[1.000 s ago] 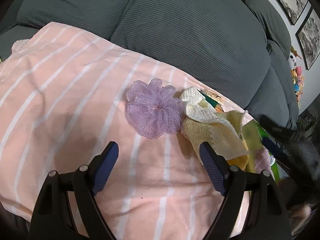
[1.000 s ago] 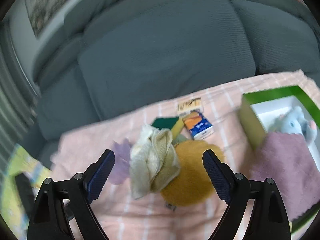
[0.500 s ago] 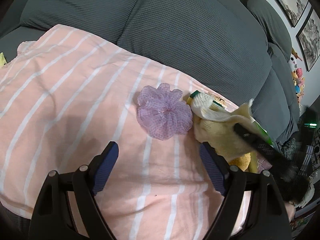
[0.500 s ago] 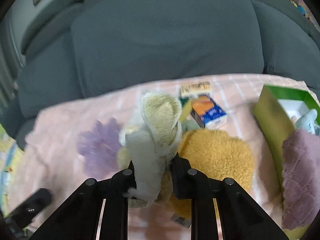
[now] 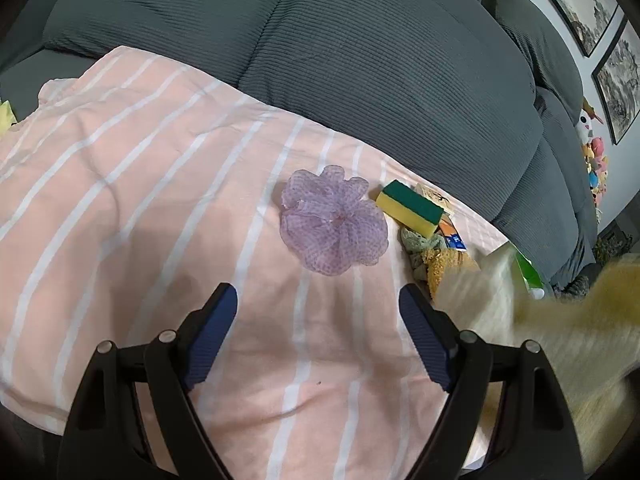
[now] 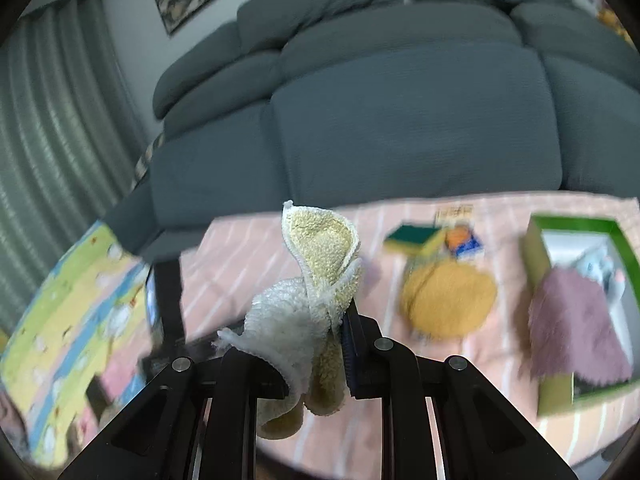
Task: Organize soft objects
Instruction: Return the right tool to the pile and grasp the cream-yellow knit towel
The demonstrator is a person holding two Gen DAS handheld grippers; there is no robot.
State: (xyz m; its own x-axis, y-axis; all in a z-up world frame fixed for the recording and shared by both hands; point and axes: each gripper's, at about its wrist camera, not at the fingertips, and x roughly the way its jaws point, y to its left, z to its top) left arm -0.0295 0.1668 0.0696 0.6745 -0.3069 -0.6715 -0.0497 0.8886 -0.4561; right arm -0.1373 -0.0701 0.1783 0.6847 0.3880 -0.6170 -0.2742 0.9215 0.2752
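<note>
My right gripper [image 6: 316, 356] is shut on a yellow and white cloth [image 6: 316, 276] and holds it up above the pink striped sheet [image 6: 248, 256]. The cloth shows blurred at the right of the left wrist view [image 5: 568, 320]. My left gripper [image 5: 316, 332] is open and empty, just short of a purple mesh puff [image 5: 334, 220]. A yellow-green sponge [image 5: 412, 208], a small green cloth [image 5: 424, 244] and an orange fuzzy pad [image 6: 448, 300] lie to the puff's right. A green box [image 6: 576, 224] at the right holds a mauve cloth [image 6: 576, 328] and a grey plush toy [image 6: 600, 272].
A grey sofa backrest [image 5: 380, 60] rises behind the sheet [image 5: 120, 200]. A tissue pack [image 6: 464, 240] and a small card [image 6: 456, 212] lie by the sponge. A colourful play mat [image 6: 72, 312] lies on the floor to the left. Framed pictures [image 5: 616, 76] hang on the wall.
My right gripper closed on the yellow and white cloth and lifted it off the pile, uncovering the sponge and orange pad. My left gripper stayed open near the puff.
</note>
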